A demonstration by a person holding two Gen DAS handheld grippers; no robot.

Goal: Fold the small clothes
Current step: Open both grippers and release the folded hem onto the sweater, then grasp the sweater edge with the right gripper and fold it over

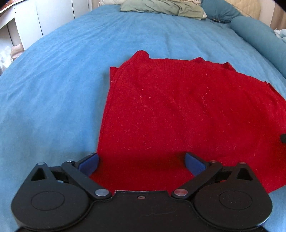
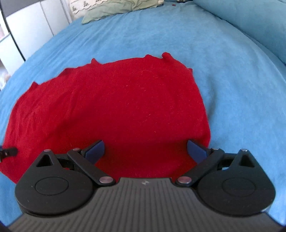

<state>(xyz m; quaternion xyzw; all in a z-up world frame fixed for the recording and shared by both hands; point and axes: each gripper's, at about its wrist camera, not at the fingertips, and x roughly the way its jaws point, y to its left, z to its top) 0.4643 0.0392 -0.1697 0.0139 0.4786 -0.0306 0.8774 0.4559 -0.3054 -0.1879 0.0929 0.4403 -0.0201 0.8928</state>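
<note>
A red knit garment (image 1: 178, 110) lies flat on the blue bedspread (image 1: 53, 89), folded into a rough rectangle. My left gripper (image 1: 142, 163) is open and empty, hovering over the garment's near left corner. In the right wrist view the same garment (image 2: 116, 110) fills the middle. My right gripper (image 2: 145, 149) is open and empty over the garment's near right corner. The tip of the right gripper shows at the right edge of the left wrist view (image 1: 283, 137), and the left gripper's tip shows at the left edge of the right wrist view (image 2: 8, 152).
A green pillow (image 1: 160, 7) and a blue bolster (image 1: 259, 35) lie at the head of the bed. White furniture (image 1: 35, 19) stands beyond the bed's left edge. Blue bedspread (image 2: 232, 71) surrounds the garment.
</note>
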